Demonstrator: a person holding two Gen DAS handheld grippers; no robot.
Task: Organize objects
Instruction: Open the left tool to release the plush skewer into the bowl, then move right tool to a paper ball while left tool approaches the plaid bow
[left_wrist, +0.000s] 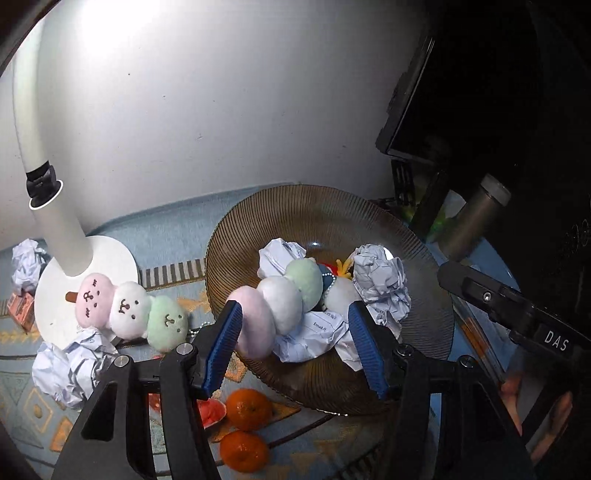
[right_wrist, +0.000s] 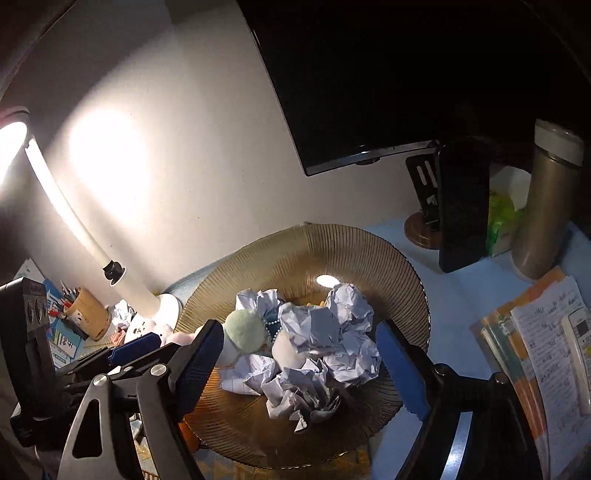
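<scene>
A ribbed amber glass plate (left_wrist: 325, 221) (right_wrist: 295, 251) holds a pink, white and green dango plush (left_wrist: 280, 299) (right_wrist: 243, 328), several crumpled paper balls (left_wrist: 380, 280) (right_wrist: 351, 302) and a white doll with a bead necklace (left_wrist: 338, 291). My left gripper (left_wrist: 295, 347) is open, its blue pads either side of the plush's pink end, over the plate's near rim. My right gripper (right_wrist: 299, 369) is open and empty above the paper pile. A second dango plush (left_wrist: 129, 306) lies on the lamp base, left of the plate.
A white desk lamp (left_wrist: 59, 229) (right_wrist: 92, 243) stands left. Two tangerines (left_wrist: 247, 406) and loose paper balls (left_wrist: 70, 365) lie on the patterned mat. A monitor (right_wrist: 369, 92), phone on stand (right_wrist: 461, 214), steel flask (right_wrist: 546, 199), papers with a remote (right_wrist: 546, 354) and pen cup (right_wrist: 86, 310) surround the plate.
</scene>
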